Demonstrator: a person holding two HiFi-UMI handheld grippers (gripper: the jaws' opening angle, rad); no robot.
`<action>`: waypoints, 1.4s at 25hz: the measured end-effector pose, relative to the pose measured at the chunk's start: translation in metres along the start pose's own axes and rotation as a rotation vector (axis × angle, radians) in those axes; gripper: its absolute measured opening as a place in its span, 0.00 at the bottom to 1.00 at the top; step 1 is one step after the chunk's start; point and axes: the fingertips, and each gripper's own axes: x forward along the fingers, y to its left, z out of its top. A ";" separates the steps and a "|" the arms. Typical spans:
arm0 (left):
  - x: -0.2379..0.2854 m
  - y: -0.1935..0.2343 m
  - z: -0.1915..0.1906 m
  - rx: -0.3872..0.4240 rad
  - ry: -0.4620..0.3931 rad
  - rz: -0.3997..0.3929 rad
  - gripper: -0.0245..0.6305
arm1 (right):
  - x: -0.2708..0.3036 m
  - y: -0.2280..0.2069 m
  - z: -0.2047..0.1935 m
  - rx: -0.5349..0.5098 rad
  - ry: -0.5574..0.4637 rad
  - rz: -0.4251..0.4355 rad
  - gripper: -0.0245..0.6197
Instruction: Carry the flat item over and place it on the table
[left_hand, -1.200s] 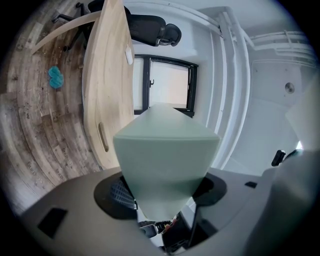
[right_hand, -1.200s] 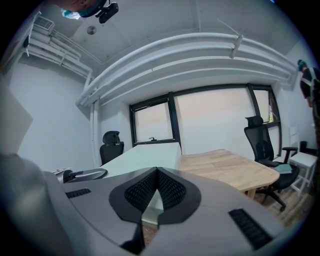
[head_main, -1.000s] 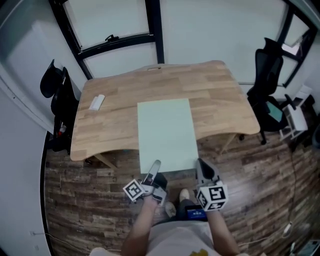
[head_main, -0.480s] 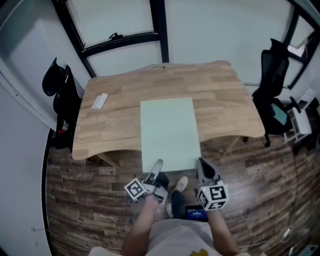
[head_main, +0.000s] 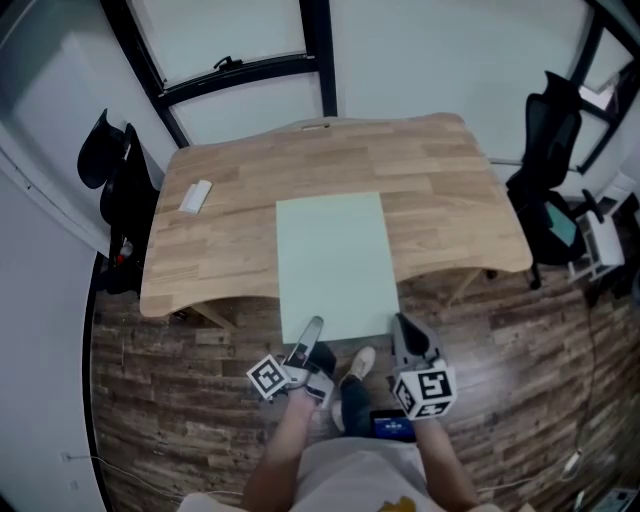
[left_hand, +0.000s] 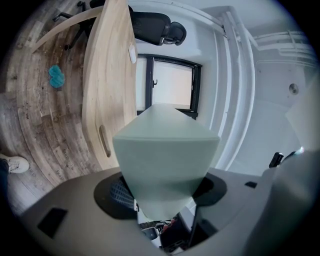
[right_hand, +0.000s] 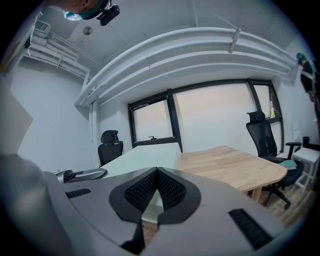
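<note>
A pale green flat board (head_main: 335, 260) stretches from my grippers out over the wooden table (head_main: 220, 250); its near end overhangs the table's front edge. Whether its far part rests on the wood I cannot tell. My left gripper (head_main: 314, 326) holds the near left corner and my right gripper (head_main: 400, 322) the near right corner. In the left gripper view the board (left_hand: 165, 145) fills the gap between the jaws of the left gripper (left_hand: 165, 197), which is rolled on its side. In the right gripper view the right gripper (right_hand: 157, 192) is shut on the thin edge of the board (right_hand: 142, 155).
A small white object (head_main: 195, 197) lies on the table's far left part. Black office chairs stand at the left (head_main: 110, 165) and at the right (head_main: 555, 150) of the table. A window with black frames (head_main: 240, 75) is behind it. The person's shoe (head_main: 360, 365) is on the wooden floor.
The board and both grippers keep nearly the same place in the head view; only the view of the table has shifted a little.
</note>
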 end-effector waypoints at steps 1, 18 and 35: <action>0.001 0.001 0.000 -0.002 -0.001 -0.001 0.48 | 0.001 -0.002 -0.002 0.001 0.004 0.000 0.04; 0.003 0.033 0.005 -0.032 0.015 0.047 0.48 | 0.021 -0.010 -0.019 0.003 0.054 -0.013 0.04; 0.004 0.073 0.010 -0.081 0.009 0.095 0.48 | 0.047 -0.014 -0.049 0.007 0.148 0.008 0.04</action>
